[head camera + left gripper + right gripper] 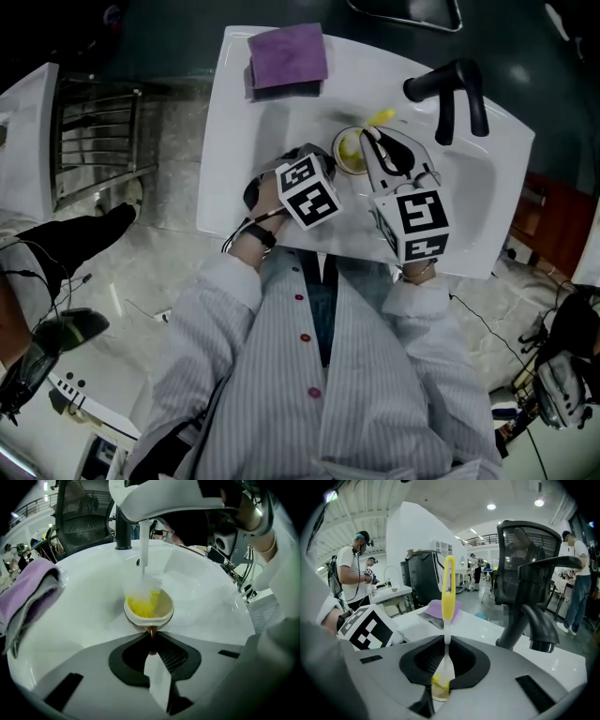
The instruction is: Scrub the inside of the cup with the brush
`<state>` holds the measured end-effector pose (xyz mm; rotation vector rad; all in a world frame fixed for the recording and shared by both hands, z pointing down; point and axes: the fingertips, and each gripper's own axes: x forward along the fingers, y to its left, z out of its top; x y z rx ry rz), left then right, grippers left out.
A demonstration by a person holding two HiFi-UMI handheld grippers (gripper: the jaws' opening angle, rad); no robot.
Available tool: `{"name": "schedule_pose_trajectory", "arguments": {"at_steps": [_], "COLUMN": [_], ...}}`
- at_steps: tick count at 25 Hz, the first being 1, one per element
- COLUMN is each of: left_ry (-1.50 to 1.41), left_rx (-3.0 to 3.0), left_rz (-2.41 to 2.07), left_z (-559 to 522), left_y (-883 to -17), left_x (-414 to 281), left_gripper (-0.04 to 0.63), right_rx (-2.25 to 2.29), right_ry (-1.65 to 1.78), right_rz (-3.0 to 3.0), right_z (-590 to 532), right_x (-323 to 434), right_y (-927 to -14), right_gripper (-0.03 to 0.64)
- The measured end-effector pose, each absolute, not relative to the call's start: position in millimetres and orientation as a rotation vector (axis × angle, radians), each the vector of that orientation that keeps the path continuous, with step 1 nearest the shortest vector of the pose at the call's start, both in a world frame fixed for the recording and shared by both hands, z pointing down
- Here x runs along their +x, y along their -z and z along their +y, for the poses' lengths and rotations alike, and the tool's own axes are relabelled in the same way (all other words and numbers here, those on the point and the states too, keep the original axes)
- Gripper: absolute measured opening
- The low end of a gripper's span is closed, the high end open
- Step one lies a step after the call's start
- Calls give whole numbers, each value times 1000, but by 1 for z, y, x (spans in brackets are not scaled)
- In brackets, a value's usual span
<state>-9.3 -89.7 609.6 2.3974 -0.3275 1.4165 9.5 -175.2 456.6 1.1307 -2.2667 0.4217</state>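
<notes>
Bristling yellow brush (140, 605) in round cup (163, 606)

- Seen from my head, the white sink (234, 141) is brightest. The floor around it is dimmer, and the picture's corners go black.
- In my left gripper view, soft glare spreads over the sink's basin. The brush (143, 604) in the cup (161, 619) is smeared with blur.
- In my right gripper view, ceiling lights (491, 506) flare high beyond the sink, and my jaws sit soft and grey up close.
- Both gripper views bulge and curve into dark rims.
</notes>
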Motion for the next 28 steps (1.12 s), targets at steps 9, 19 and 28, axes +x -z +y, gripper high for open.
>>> {"name": "schedule_pose_trajectory", "arguments": {"at_steps": [9,19,28], "left_ry": [-1426,-1455,-1365], "left_rx": [2392,2375,2381], "left_rz": [-338,-388,-525], "left_z": [-89,-94,-101], "left_y": [-610,-615,-583], "left_x": [-10,-9,-11], "left_gripper": [58,60,86], "right_rx": [1153,1184,1299], "right_ry": [-342,-527,-619], "right_rz": [-2207,-2260,-2368], "right_z": [-168,-130,-128], "right_x": [29,50,75], "right_y": [-456,-448,-402], "right_gripper": [57,55,55]}}
